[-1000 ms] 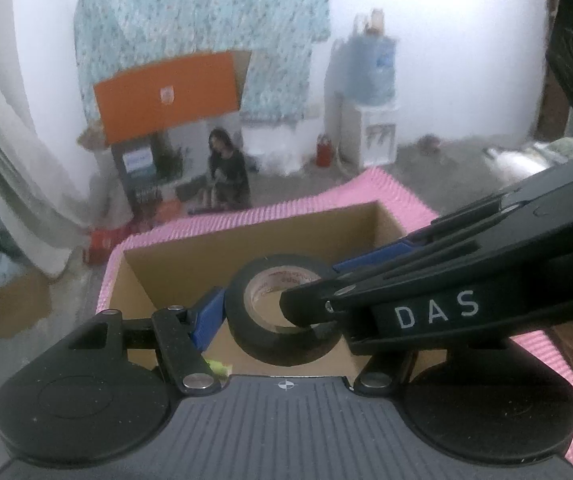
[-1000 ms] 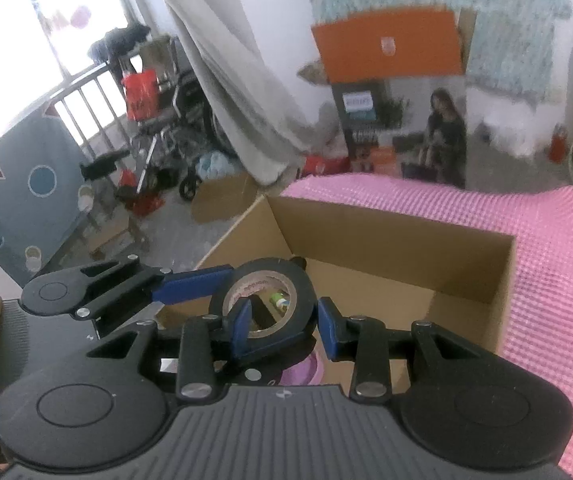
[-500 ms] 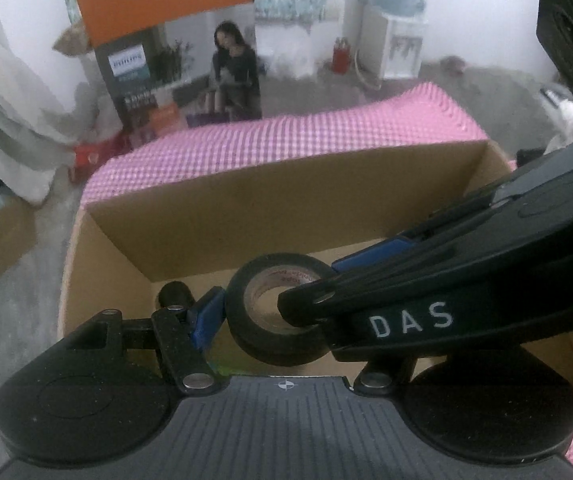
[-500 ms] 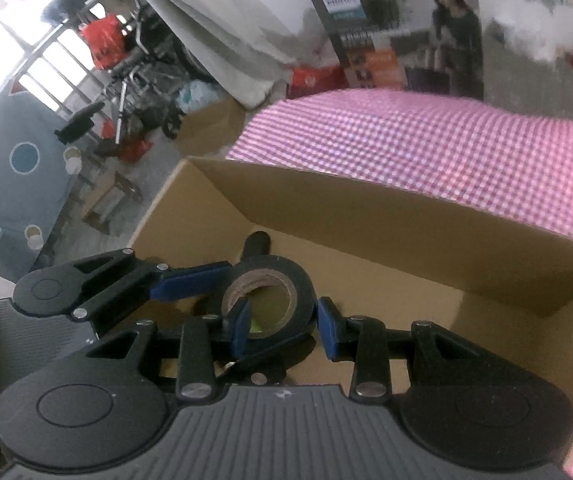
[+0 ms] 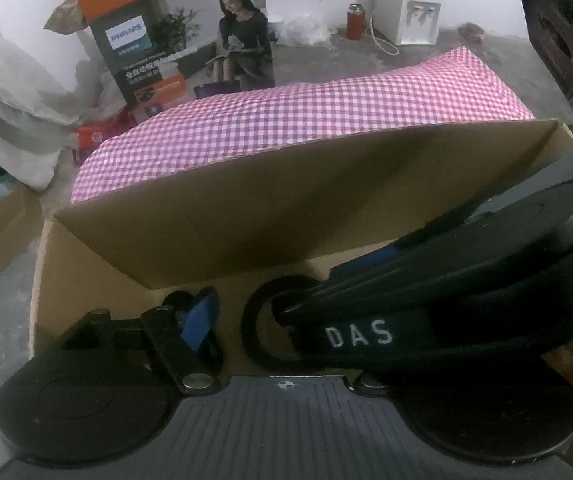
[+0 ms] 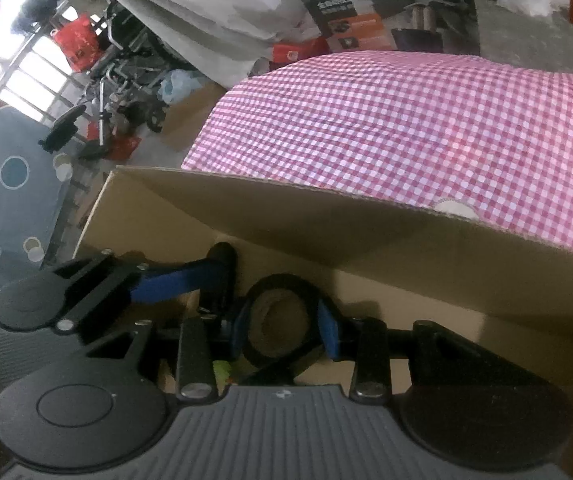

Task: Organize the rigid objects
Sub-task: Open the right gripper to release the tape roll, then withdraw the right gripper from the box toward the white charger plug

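Both claws down inside the cardboard box point(image 6: 366, 232). Right claw point(image 6: 282, 326) clamps the black tape roll point(image 6: 278, 316) between its blue pads, low in the box. Left claw point(image 5: 270, 316) has just been opening; its visible pad point(image 5: 200, 316) stands clear of the roll's left edge.

Black tape roll point(image 6: 280, 318) between right hand-held gripper point(image 6: 282, 326) pads; inside cardboard box point(image 6: 366, 232)

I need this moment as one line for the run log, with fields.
object: black tape roll | place: inside cardboard box | right gripper: shut on roll | left gripper: just opening, blue pad off roll
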The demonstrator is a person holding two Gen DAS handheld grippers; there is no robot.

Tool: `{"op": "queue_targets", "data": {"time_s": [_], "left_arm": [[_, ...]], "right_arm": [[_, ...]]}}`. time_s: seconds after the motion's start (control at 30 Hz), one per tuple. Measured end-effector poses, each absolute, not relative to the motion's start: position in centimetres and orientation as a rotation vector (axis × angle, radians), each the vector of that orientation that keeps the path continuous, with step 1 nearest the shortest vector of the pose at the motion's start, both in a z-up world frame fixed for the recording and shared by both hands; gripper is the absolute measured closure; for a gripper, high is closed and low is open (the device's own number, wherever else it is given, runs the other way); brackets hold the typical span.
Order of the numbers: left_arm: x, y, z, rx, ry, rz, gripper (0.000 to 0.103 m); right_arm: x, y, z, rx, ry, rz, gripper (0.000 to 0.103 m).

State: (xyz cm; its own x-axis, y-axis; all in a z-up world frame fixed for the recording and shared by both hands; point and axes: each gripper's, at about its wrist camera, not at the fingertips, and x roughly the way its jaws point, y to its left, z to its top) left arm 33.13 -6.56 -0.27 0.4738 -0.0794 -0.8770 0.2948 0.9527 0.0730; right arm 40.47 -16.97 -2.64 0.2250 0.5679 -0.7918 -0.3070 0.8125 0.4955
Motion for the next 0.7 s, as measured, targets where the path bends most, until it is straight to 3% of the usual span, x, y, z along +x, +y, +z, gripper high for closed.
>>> {"op": "queue_targets", "data": {"time_s": [0.17,0.43,0.53,0.63,0.7], "left_arm": [[32.4,-5.6,1.2,0.200,1.023,-0.213,0.020],[28.0,-4.5,6.0,0.105,0.906,-0.216,0.011],[25.5,-4.3,7.8,0.060,0.855,-0.237,0.008],[22.8,-4.3,9.1,0.017,0.803,-0.261,0.006],[21.0,-4.5,9.6,0.012,0.773,-0.263,0.005]], "right_arm": [[39.6,-17.7,-1.0,0.258,1.160,0.609,0.062],[33.8,-21.9,6.2,0.307,0.944,0.585,0.059],[29.9,-23.9,9.0,0.294,0.820,0.538,0.030],[24.7,-25.8,11.5,0.285,0.668,0.512,0.022],[22.0,-27.0,12.6,0.293,0.604,0.489,0.007]]}}
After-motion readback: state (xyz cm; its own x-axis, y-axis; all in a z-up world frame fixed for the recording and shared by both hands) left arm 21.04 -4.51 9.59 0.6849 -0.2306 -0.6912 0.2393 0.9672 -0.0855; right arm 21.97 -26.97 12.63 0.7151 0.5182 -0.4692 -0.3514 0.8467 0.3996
